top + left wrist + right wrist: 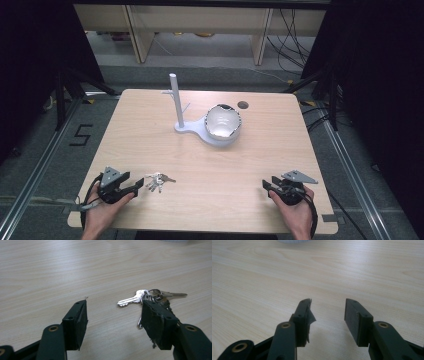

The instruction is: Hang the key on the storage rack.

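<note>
- two hands sit at the near edge of the table (210, 170) in the high view, each with a gripper.
- left gripper (131, 185) lies low at the left with its jaws wide and nothing in them.
- keys (159, 182) lie flat on the wood just beside its jaw tips, not touched as far as i can see.
- right gripper (266, 186) rests well apart at the right, jaws apart and holding nothing.
- farther back stands a white stand (192, 125) with a tall post (176, 100) and little pegs, and a white bowl (223, 121) sits on its base.
- the bowl looks empty inside, and nothing hangs on the pegs.
- next, the left gripper view: black jaws stand wide open over bare wood.
- the keys (150, 298) lie just past the jaw on that view's right, partly hidden behind it, not between the jaws.
- last, the right gripper view: jaws open, only wood between them, and a bit of the white stand (294, 241) at the top edge.
- i think the job has hardly begun: the keys are not picked up yet.
- picking them up and taking them to the stand or bowl looks like what is left, though i cannot tell which.
</note>
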`<state>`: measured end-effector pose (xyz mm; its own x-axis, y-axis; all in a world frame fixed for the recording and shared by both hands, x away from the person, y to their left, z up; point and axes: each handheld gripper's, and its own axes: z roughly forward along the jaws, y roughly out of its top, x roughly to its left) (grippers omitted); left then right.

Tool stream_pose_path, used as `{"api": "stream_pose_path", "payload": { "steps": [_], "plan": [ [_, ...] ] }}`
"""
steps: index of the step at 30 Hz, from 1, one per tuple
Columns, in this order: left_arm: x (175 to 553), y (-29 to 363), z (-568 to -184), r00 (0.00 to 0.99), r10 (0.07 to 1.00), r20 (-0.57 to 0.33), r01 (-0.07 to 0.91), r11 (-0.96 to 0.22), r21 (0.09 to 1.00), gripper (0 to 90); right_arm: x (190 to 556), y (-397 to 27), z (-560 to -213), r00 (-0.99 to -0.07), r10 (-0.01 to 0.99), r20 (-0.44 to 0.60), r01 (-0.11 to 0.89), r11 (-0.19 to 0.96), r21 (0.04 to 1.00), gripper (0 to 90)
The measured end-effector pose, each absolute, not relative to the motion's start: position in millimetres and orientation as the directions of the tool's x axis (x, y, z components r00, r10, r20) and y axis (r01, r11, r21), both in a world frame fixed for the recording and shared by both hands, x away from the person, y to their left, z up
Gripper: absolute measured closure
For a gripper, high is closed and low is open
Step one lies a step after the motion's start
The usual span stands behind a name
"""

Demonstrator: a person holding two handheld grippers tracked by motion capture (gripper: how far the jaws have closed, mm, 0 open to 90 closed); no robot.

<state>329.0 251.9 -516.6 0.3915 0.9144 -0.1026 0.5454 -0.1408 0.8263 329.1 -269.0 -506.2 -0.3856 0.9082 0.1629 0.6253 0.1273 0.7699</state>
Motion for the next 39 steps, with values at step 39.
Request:
{"api": "stream_pose_path", "payload": {
  "steps": [39],
  "plan": [
    [378.6,191.9,-483.5,0.58,0.809,-0.095,0.69,-0.425,0.586,45.4,328.8,-267.7,-495.4,-0.387,0.904,0.184,0.674,0.141,0.726,63.6]
  ]
}}
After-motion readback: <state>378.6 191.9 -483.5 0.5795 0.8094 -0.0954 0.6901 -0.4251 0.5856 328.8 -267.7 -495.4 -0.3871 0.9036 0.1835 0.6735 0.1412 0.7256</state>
